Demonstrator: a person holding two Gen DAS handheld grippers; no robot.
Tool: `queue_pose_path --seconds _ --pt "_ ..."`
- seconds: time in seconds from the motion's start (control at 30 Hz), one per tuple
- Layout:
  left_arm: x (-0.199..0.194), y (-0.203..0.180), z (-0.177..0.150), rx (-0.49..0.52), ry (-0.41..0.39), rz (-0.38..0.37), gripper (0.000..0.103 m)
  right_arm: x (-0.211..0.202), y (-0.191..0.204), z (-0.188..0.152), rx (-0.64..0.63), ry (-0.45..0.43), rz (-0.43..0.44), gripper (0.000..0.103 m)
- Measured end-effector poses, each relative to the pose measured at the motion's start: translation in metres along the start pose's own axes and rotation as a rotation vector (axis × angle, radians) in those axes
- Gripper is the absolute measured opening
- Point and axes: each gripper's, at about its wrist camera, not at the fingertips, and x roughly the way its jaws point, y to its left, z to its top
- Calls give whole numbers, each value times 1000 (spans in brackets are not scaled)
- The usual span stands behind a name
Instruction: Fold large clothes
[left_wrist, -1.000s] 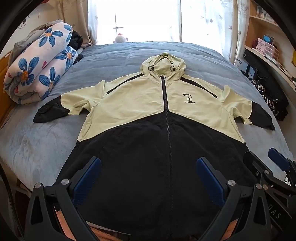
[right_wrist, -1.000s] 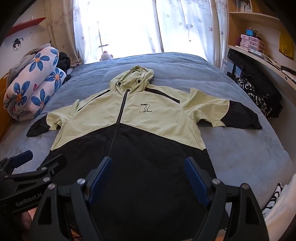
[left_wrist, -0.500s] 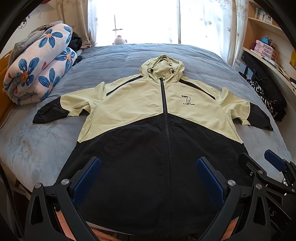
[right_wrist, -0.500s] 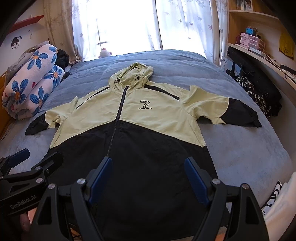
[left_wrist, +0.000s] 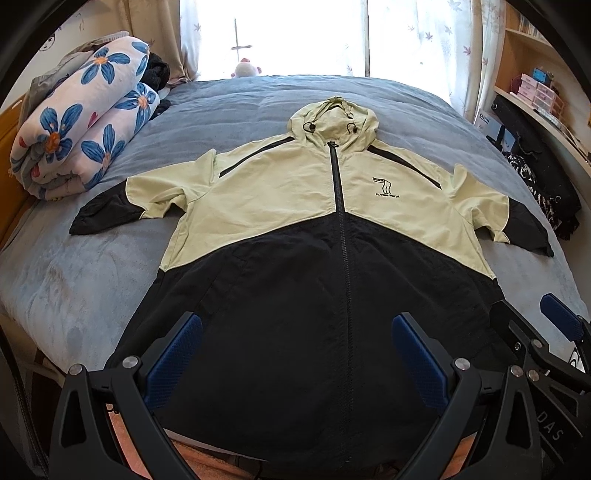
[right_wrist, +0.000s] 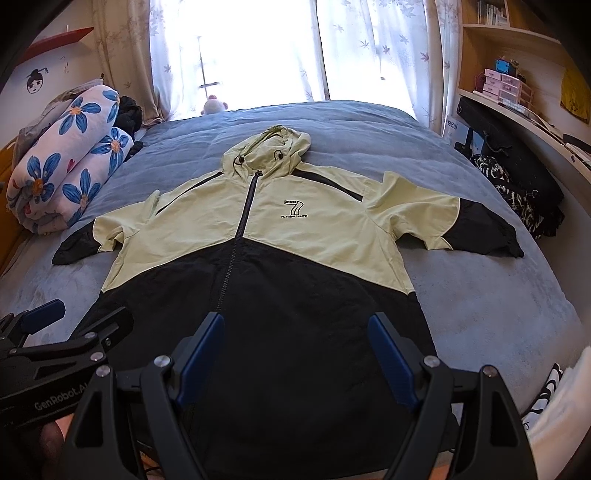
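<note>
A hooded jacket (left_wrist: 280, 206) (right_wrist: 325, 236), pale green above and black below, lies flat and zipped on the blue bed, hood pointing to the window, both sleeves spread sideways. My left gripper (left_wrist: 295, 325) hovers open above the black hem, nothing between its blue pads (left_wrist: 173, 354). My right gripper (right_wrist: 295, 325) is open too, over the hem right of the zip. Each gripper shows in the other's view: the right one at the lower right edge (left_wrist: 532, 325), the left one at the lower left (right_wrist: 81, 314). The hem hangs over the bed's near edge.
A rolled quilt with blue flowers (left_wrist: 81, 129) (right_wrist: 62, 170) lies at the bed's left. A plush toy (right_wrist: 213, 105) sits by the window. Dark bags and clothes (right_wrist: 517, 173) pile along the shelf at the right. Bare blue bedding (right_wrist: 491, 295) flanks the jacket.
Both cameras have pulled back and risen a little, so the jacket sits slightly lower and farther in view. The jacket itself has not moved; both grippers stay open.
</note>
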Motion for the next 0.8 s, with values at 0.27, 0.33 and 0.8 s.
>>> queue_pose_path --seconds 0.27,0.33,0.8 --pt "1 1 0 1 2 -1 102 -1 0 0 1 2 2 81" --pt "1 1 0 1 3 0 102 -1 1 0 1 2 1 81" --pt "1 2 -2 3 1 2 102 -1 1 -1 3 5 4 81"
